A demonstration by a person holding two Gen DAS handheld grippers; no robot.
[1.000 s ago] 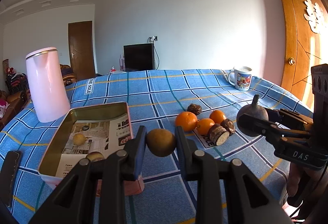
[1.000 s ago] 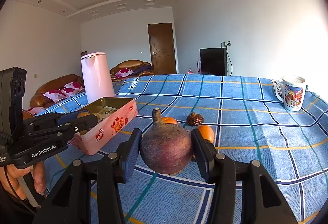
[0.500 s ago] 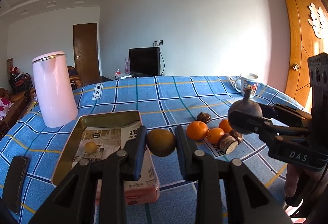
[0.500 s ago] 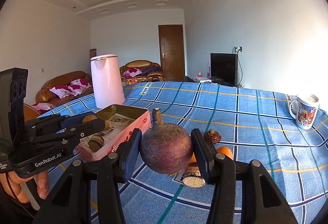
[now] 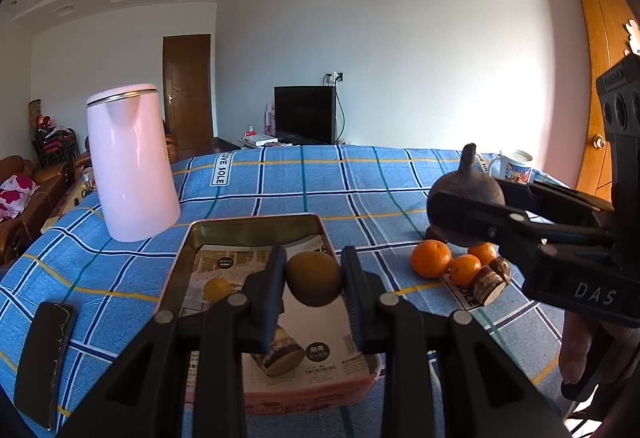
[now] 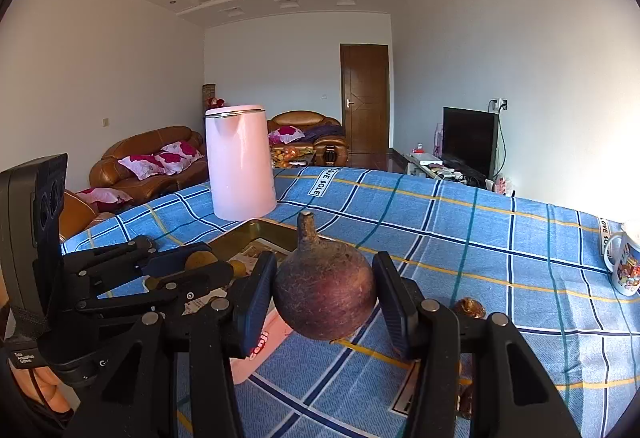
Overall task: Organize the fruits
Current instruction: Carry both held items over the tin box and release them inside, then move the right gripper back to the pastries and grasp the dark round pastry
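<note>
My left gripper point(image 5: 314, 280) is shut on a brown-green round fruit point(image 5: 314, 278) and holds it above the paper-lined metal tin point(image 5: 252, 230). A small yellow fruit point(image 5: 217, 289) and a dark cut piece point(image 5: 278, 352) lie in the tin. My right gripper point(image 6: 324, 296) is shut on a dark purple round fruit with a stem point(image 6: 324, 294), held in the air right of the tin; it also shows in the left wrist view point(image 5: 464, 205). Three oranges point(image 5: 431, 258) and brown cut pieces point(image 5: 488, 280) lie on the blue checked cloth.
A tall pink kettle point(image 5: 130, 165) stands behind the tin at the left. A black phone point(image 5: 44, 350) lies at the table's left front. A printed mug point(image 5: 514, 165) stands at the far right. A small brown fruit point(image 6: 470, 308) lies on the cloth.
Both grippers have moved left toward the tin, fruits still held. The left gripper's fruit has gone from right of the tin to above it. The purple fruit has come closer to the tin.
</note>
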